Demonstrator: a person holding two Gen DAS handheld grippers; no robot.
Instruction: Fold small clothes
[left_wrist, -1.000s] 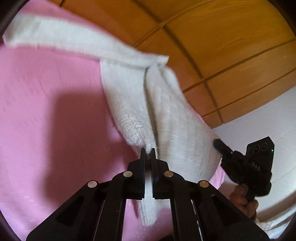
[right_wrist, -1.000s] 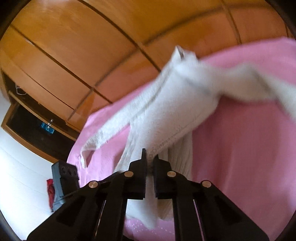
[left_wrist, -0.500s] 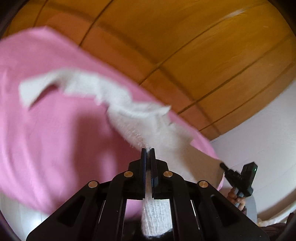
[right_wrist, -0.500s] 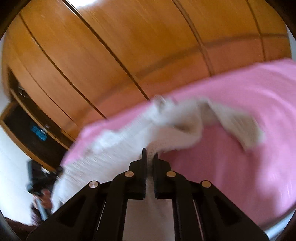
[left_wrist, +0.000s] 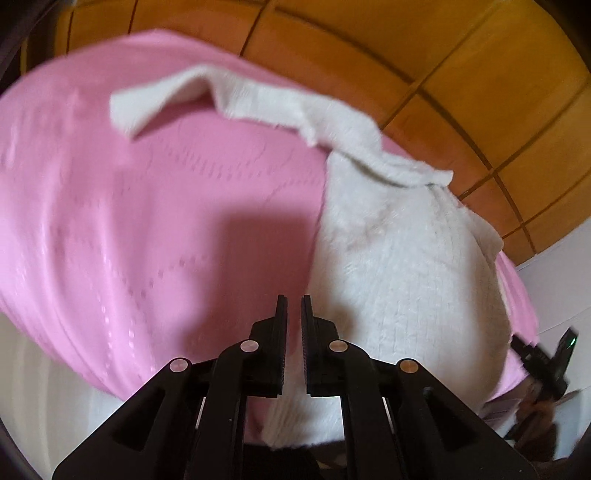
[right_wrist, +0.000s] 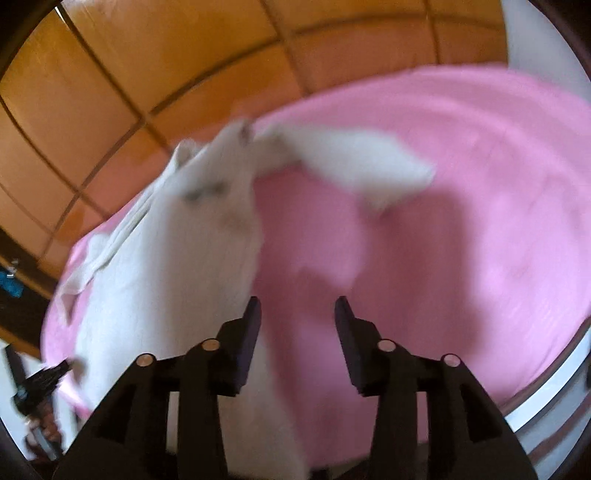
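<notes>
Two grippers stand over the near hem of the small white knitted garment (left_wrist: 399, 266): the left gripper (left_wrist: 290, 325) nearly closed with no cloth visibly clamped, the right gripper (right_wrist: 297, 325) opening with nothing between its jaws. The garment lies flat on the pink patterned bedcover (left_wrist: 147, 221), long axis running away from both. One sleeve (left_wrist: 221, 92) stretches far left, nearer the left gripper.

The right gripper (right_wrist: 297, 308), its jaws opening and empty, hangs over pink bedding (right_wrist: 461, 221); the white garment (right_wrist: 177, 277) lies at nine o'clock.
</notes>
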